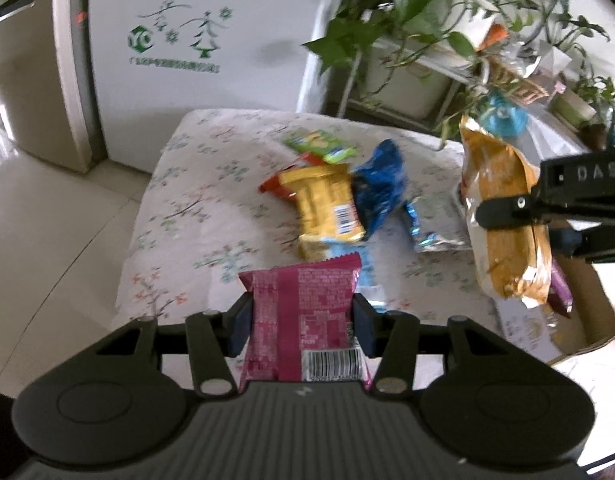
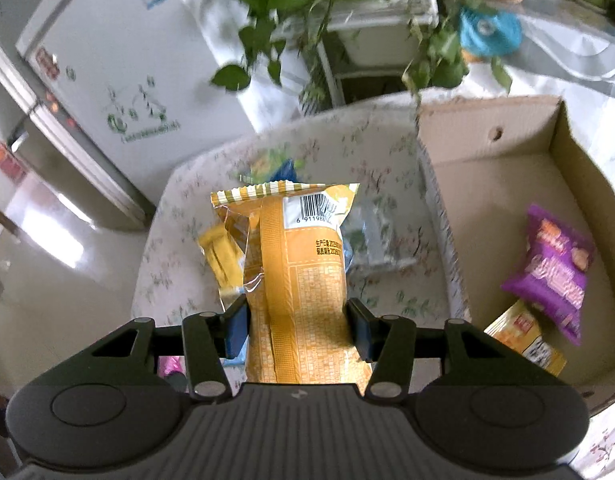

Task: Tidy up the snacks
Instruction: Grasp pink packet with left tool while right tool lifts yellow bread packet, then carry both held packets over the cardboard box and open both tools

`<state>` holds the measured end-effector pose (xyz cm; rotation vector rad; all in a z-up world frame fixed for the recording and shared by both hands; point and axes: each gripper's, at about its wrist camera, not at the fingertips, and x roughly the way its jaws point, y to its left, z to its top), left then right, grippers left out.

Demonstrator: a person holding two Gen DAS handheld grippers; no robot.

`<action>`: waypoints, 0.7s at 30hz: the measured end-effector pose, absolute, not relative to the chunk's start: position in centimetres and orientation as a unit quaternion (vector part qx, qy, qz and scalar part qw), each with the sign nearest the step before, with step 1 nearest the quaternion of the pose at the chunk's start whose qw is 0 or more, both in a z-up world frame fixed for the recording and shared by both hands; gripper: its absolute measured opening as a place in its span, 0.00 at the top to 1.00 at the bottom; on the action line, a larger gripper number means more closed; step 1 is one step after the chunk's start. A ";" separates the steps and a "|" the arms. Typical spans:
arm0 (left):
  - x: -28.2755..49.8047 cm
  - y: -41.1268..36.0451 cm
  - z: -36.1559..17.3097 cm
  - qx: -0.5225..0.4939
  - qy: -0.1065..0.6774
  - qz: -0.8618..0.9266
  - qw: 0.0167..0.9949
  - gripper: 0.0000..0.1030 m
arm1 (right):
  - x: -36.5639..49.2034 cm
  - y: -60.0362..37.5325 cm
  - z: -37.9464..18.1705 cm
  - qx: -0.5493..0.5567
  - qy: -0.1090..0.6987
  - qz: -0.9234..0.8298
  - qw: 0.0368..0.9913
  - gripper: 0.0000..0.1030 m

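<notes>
Each tool is pinching a packet, left [image 1: 303, 322] the pink bag [image 1: 303, 316], right [image 2: 297, 326] the yellow bag [image 2: 299, 280]; carrying them level over the box [image 2: 487, 184] wall before releasing seems wise.

A white fridge [image 1: 179, 52] stands on glossy pale floor tiles [image 1: 47, 216], beside leafy potted plants [image 1: 407, 4] on a rack.

Cardboard box [image 2: 487, 184] mostly free; purple packet [image 2: 555, 272] at right.

Orange snack pkt [image 2: 297, 280] in right hand-held gripper [image 2: 297, 330], cardboard box [image 2: 487, 184] alongside.
</notes>
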<state>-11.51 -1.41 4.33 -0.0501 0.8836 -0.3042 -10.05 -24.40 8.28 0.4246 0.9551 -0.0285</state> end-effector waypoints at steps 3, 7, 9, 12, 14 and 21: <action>-11.5 -2.6 4.8 -0.026 0.423 -0.160 0.892 0.51 | -10.5 -25.6 9.3 0.213 0.440 -0.024 0.872 0.44; -11.5 -4.5 5.4 -0.028 0.420 -0.180 0.889 0.51 | -11.1 -27.2 10.2 0.228 0.423 -0.040 0.876 0.44; -11.5 -5.5 5.7 -0.029 0.418 -0.189 0.888 0.51 | -11.5 -28.2 10.7 0.235 0.412 -0.049 0.879 0.44; -11.4 -7.2 6.3 -0.033 0.414 -0.205 0.886 0.51 | -12.3 -29.4 11.2 0.248 0.398 -0.062 0.881 0.44; -11.4 -8.4 6.7 -0.035 0.410 -0.218 0.885 0.51 | -12.8 -30.5 11.6 0.253 0.388 -0.074 0.883 0.44; -11.3 -12.8 7.8 -0.036 0.403 -0.262 0.876 0.51 | -14.8 -34.8 12.2 0.283 0.359 -0.121 0.881 0.44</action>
